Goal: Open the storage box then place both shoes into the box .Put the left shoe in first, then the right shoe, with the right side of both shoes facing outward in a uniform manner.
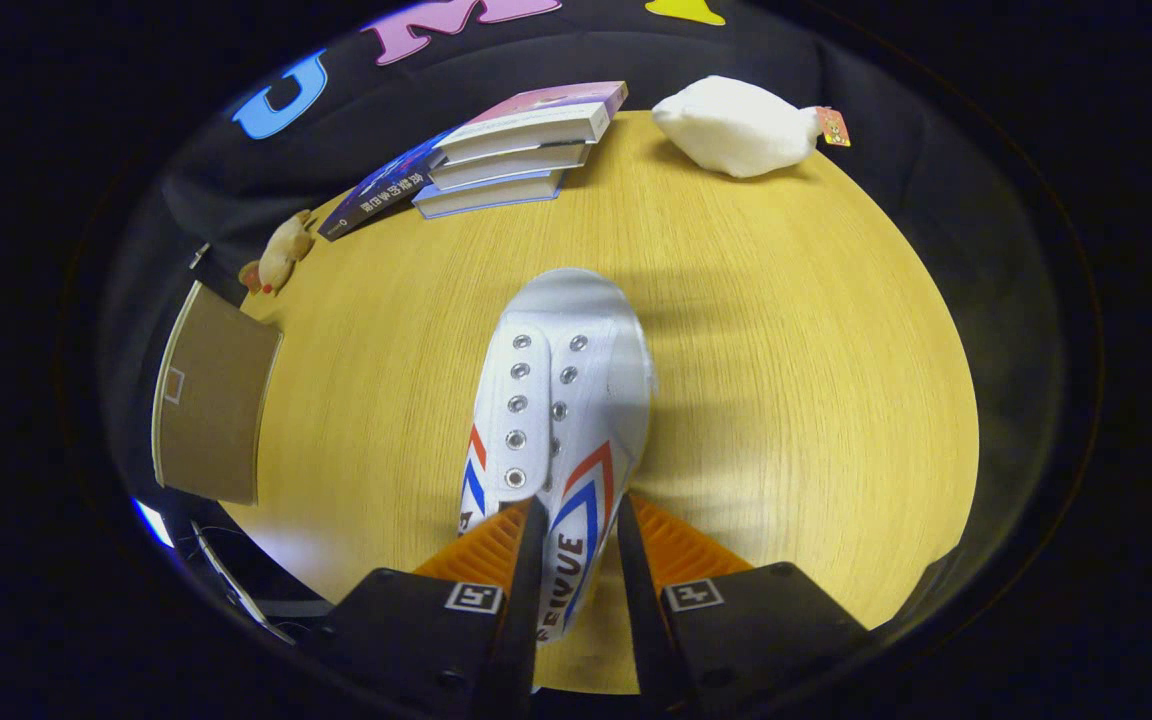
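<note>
Taking the white shoe [561,400] as the landmark, a brown cardboard box [211,405] sits well to its left at the edge of the wooden counter [796,400], with a small brown plush toy [281,252] beyond that box. Farther back and left of the shoe lie 3 stacked books [521,150] with a dark book [376,190] leaning beside them. The shoe itself rests on the counter, toe pointing away, its heel end between the fingers of the gripper [576,535], which is clamped on the shoe's side wall. Beyond the shoe to the right lies a white plush toy [736,125].
</note>
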### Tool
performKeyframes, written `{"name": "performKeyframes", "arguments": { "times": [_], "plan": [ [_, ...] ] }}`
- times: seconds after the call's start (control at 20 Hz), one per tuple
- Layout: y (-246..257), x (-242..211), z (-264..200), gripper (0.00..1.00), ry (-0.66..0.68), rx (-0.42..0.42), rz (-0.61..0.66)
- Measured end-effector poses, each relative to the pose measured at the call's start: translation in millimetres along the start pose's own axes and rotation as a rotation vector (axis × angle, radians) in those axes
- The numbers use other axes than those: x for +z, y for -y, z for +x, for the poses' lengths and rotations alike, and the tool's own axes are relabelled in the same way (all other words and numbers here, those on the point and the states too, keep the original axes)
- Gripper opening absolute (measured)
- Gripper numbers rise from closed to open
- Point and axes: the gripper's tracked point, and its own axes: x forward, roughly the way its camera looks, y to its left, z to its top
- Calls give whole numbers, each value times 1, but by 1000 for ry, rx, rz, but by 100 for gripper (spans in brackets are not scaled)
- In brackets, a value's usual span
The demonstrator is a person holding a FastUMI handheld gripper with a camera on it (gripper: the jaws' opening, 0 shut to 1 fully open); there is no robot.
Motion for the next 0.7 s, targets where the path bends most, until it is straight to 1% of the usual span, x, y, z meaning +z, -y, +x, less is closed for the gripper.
{"name": "performKeyframes", "arguments": {
  "times": [0.2,0.25,0.3,0.35,0.4,0.45,0.55,0.7],
  "plan": [
    [6,3,-3,27,-22,12,53],
    [6,4,-5,20,-14,9,66],
    [7,1,-4,10,-14,11,47],
    [6,3,-6,10,-11,10,46],
    [5,2,-6,7,-18,12,46],
    [2,1,-10,7,-16,14,47],
    [-7,-3,-25,7,-9,2,57],
    [-30,4,-52,6,30,-4,98]
  ]
}}
